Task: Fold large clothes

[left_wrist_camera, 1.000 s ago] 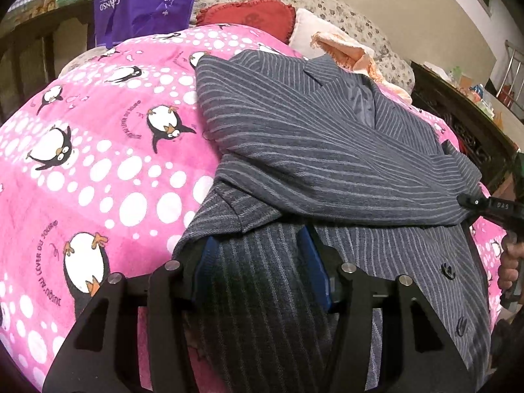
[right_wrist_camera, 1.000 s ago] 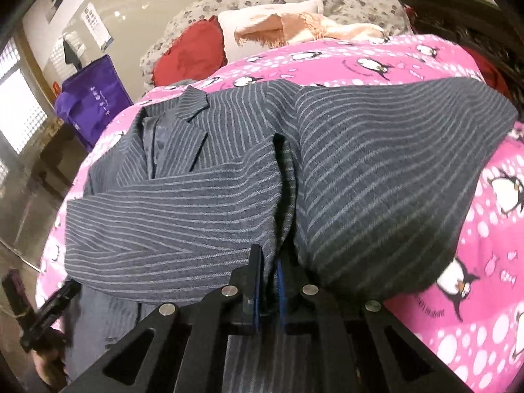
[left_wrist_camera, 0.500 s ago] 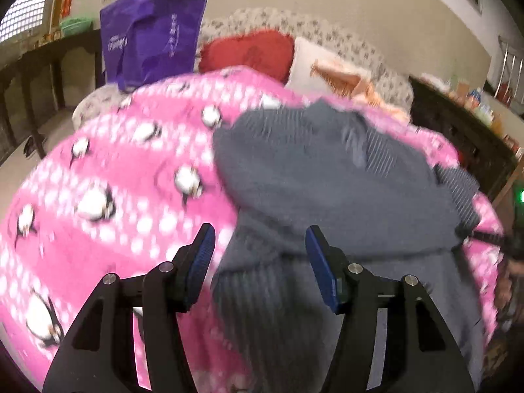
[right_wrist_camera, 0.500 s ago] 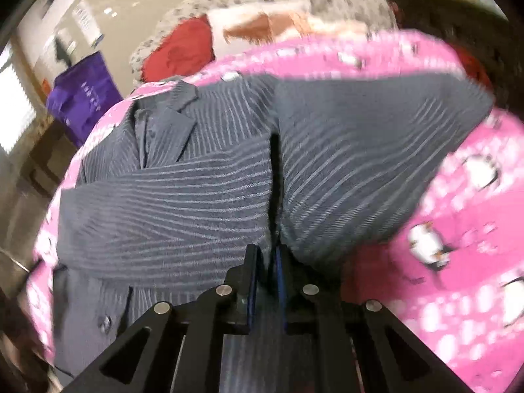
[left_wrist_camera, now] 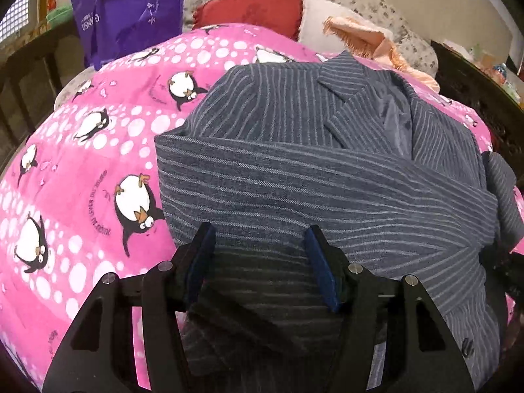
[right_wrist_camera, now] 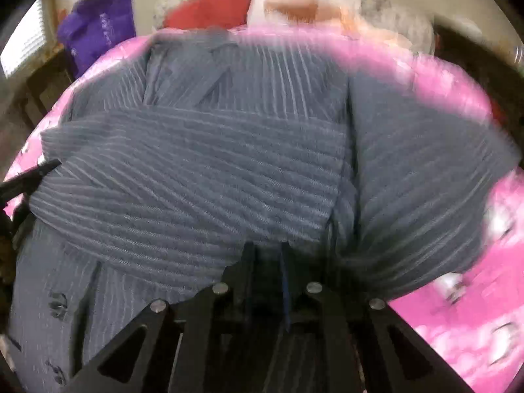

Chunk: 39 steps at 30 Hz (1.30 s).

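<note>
In your left wrist view, the grey pinstriped woollen suit jacket [left_wrist_camera: 327, 177] lies across the middle and right of the frame on the pink penguin-print quilt [left_wrist_camera: 82, 196] covering the bed, one sleeve folded across its front. Your left tongs [left_wrist_camera: 258, 262] sit at bottom centre, their jaws having just been opening; they stand apart over the jacket's lower part, the blue pads [left_wrist_camera: 319, 271] pressing on nothing. A purple shopping bag [left_wrist_camera: 131, 6] hangs upper left, a red cushion [left_wrist_camera: 252, 6] at top centre.

In your right wrist view, blurred, the jacket [right_wrist_camera: 213, 180] fills the centre. Your right tongs [right_wrist_camera: 267, 262] at bottom centre have just been opening; a narrow gap shows, released over the cloth.
</note>
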### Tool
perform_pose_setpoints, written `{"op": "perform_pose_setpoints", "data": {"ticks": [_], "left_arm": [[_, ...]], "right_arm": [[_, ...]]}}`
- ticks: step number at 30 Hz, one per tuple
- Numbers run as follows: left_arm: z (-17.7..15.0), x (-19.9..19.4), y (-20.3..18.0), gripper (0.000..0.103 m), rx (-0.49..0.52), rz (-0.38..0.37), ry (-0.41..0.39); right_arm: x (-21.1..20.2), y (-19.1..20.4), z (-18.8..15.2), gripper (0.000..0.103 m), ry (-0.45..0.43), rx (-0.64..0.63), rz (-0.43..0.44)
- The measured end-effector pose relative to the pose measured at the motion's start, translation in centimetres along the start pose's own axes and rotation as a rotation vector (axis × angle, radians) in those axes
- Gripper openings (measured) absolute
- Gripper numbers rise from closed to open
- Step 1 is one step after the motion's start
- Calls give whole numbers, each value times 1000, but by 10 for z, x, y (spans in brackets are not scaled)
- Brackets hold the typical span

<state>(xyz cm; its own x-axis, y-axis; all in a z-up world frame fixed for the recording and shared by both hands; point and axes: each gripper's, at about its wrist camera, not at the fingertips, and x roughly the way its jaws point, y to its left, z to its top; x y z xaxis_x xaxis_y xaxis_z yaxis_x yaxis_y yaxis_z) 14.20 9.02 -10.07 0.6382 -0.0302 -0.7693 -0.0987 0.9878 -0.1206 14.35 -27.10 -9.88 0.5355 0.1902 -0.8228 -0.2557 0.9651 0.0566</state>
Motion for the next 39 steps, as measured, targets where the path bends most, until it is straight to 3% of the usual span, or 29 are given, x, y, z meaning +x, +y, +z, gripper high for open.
{"op": "perform_pose_setpoints", "data": {"ticks": [2, 3, 5, 6, 8, 10, 12, 14, 15, 21, 24, 26, 28, 29, 31, 34, 36, 38, 39], "left_arm": [[2, 4, -3, 81, 18, -44, 29], [4, 6, -6, 83, 31, -60, 52], [12, 4, -7, 83, 50, -63, 92], [19, -2, -7, 83, 35, -78, 83], [34, -18, -3, 83, -2, -92, -2], [45, -20, -2, 83, -13, -25, -105], [48, 2, -2, 83, 3, 13, -68], [45, 35, -2, 83, 36, 53, 30], [44, 41, -3, 83, 36, 49, 34], [52, 26, 6, 83, -27, 48, 33], [49, -5, 0, 83, -100, 24, -31], [42, -11, -17, 83, -64, -3, -42], [33, 7, -36, 83, 19, 8, 2], [27, 23, -42, 83, 44, 23, 62], [23, 22, -46, 83, 59, 45, 41], [23, -14, -40, 83, -7, -17, 4], [14, -29, -41, 83, -6, -56, -8], [-9, -34, -45, 83, 43, -92, 3], [-20, -29, -46, 83, 77, -92, 12]], "right_arm": [[-2, -6, 0, 18, 22, 4, 36], [-3, -7, 3, 18, 54, 1, 42], [-9, -9, 10, 18, 80, 18, 32], [-20, -8, 18, 18, 35, 24, 30], [-37, -3, 38, 18, -69, 23, 30], [-37, -1, 51, 18, -109, 41, 18], [-19, 0, 65, 18, -107, 64, 12], [10, -5, 64, 17, -66, 62, -63], [29, -8, 59, 16, -37, 46, -95], [8, 6, 60, 16, -101, -1, -142], [-15, 19, 63, 19, -181, 32, -73], [-18, 33, 61, 19, -189, 51, -8], [-6, 52, 56, 19, -161, 4, 12], [9, 58, 53, 19, -115, -22, 5], [25, 59, 43, 19, -20, -8, -12], [-9, 52, 41, 19, -84, 35, -60], [-35, 55, 32, 23, -156, 39, -9], [-34, 63, 20, 26, -126, 7, 31], [-22, 66, 12, 26, -69, -2, 33]]}}
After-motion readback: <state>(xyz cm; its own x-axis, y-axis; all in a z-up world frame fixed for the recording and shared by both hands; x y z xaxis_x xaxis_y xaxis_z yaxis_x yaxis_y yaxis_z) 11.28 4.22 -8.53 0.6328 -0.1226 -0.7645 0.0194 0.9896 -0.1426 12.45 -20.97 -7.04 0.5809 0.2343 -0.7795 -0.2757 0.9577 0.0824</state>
